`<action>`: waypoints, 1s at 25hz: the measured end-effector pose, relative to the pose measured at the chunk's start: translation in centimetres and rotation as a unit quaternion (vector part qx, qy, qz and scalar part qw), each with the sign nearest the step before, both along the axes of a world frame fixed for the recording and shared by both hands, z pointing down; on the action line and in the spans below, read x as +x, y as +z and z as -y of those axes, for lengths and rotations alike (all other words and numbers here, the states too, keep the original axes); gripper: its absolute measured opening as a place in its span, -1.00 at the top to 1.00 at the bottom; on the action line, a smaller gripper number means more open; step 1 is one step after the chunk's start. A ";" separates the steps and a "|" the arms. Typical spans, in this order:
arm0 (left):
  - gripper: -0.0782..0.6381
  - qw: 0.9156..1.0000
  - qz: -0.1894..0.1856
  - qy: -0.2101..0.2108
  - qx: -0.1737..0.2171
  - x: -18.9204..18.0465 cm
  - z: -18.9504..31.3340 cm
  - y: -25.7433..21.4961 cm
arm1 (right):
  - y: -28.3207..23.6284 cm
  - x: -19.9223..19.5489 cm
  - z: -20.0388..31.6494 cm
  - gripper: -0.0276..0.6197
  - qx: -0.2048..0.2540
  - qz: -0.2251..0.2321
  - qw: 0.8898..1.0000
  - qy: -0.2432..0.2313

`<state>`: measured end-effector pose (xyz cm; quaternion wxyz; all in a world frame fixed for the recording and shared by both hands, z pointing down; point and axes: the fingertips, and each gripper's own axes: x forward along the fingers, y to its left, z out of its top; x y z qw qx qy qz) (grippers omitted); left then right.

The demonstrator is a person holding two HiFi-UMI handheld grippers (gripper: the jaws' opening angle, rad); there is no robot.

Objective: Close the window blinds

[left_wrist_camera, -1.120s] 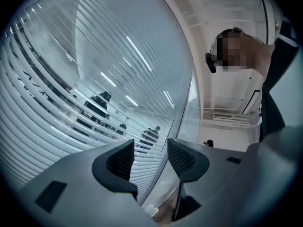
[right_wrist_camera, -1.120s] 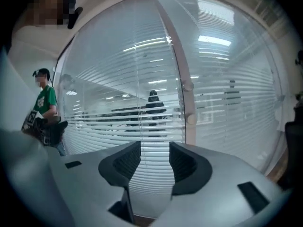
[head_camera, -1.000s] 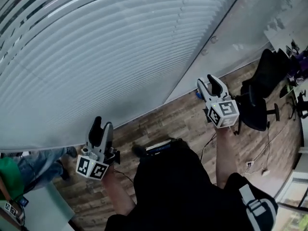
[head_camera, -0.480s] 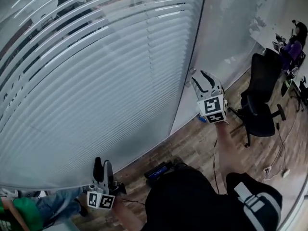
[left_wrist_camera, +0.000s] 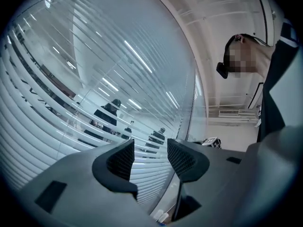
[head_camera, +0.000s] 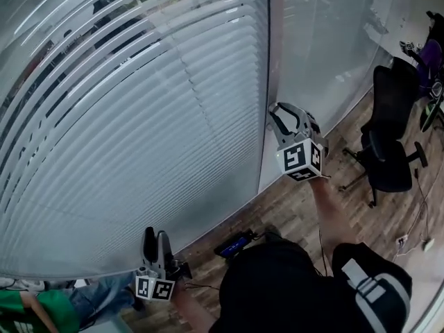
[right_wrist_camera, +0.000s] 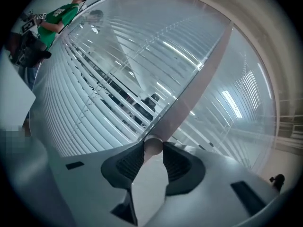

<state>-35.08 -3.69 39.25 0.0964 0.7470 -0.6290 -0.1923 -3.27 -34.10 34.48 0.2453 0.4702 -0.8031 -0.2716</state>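
Head view and both gripper views. My right claw (head_camera: pixel 283 114) is raised to the pale upright frame post (head_camera: pixel 272 47) at the right edge of the white horizontal-slat window blinds (head_camera: pixel 139 130). Its jaws have just been closing and now grip a small pale round knob (right_wrist_camera: pixel 152 146) on that post, one pad against each side. My left claw (head_camera: pixel 156 241) hangs low by the bottom slats, jaws apart, nothing between them. The blinds cover the pane; dark gaps show between the upper-left slats. A black office chair (head_camera: pixel 392 151) stands on the wood-plank floor (head_camera: pixel 291 207) at right.
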 end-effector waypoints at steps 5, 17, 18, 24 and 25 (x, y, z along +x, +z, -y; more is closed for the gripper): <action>0.17 1.000 0.002 0.005 -0.002 0.3 1.2 -0.2 | 0.0 0.4 0.3 0.52 -0.064 0.102 0.993 0.000; 0.17 1.000 0.002 0.026 0.012 1.5 2.8 -1.9 | -1.6 1.5 1.0 0.52 -0.249 0.425 0.870 -0.037; 0.17 1.000 0.000 0.026 0.010 1.6 2.7 -2.1 | -2.0 1.4 1.1 0.52 -0.247 0.425 0.870 -0.039; 0.17 1.000 -0.001 0.024 -0.003 2.0 2.1 -2.3 | -2.1 0.9 0.0 0.51 -0.153 0.278 0.948 -0.035; 0.17 1.000 0.000 0.025 -0.004 2.0 2.0 -2.3 | -2.0 1.0 -0.5 0.50 -0.112 0.221 0.968 -0.026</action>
